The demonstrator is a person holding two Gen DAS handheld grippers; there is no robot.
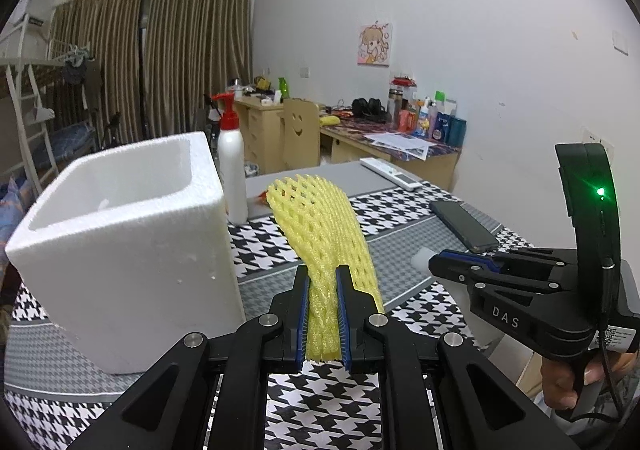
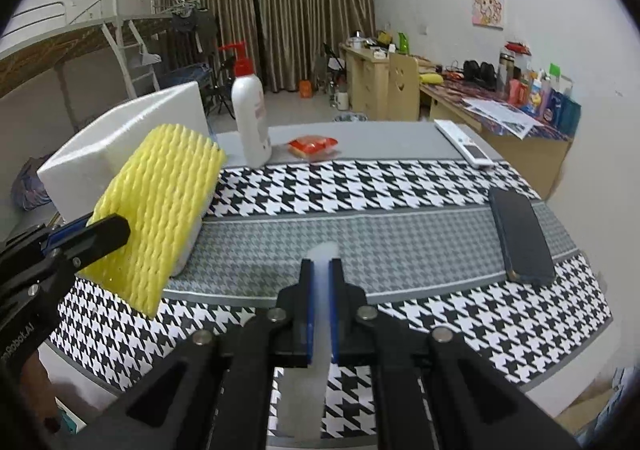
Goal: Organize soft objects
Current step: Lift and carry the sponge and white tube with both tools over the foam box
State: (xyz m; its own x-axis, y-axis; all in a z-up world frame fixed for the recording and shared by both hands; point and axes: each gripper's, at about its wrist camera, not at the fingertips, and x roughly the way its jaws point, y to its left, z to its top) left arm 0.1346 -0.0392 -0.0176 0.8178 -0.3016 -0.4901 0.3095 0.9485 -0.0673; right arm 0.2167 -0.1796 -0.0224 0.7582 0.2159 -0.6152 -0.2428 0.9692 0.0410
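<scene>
Yellow foam netting [image 1: 320, 234] is pinched between the fingers of the left gripper [image 1: 323, 282] and held up in the air, just beside the white foam box [image 1: 120, 250] that sits at the table's left edge. A thin translucent white sheet [image 2: 322, 290] is clamped flat by the right gripper [image 2: 321, 270], its fingers pressed together on it above the houndstooth tablecloth [image 2: 400, 186]. A dark phone [image 2: 520, 234] is seen lying near the right edge, and a white pump bottle [image 2: 250, 110] is stood toward the far edge.
</scene>
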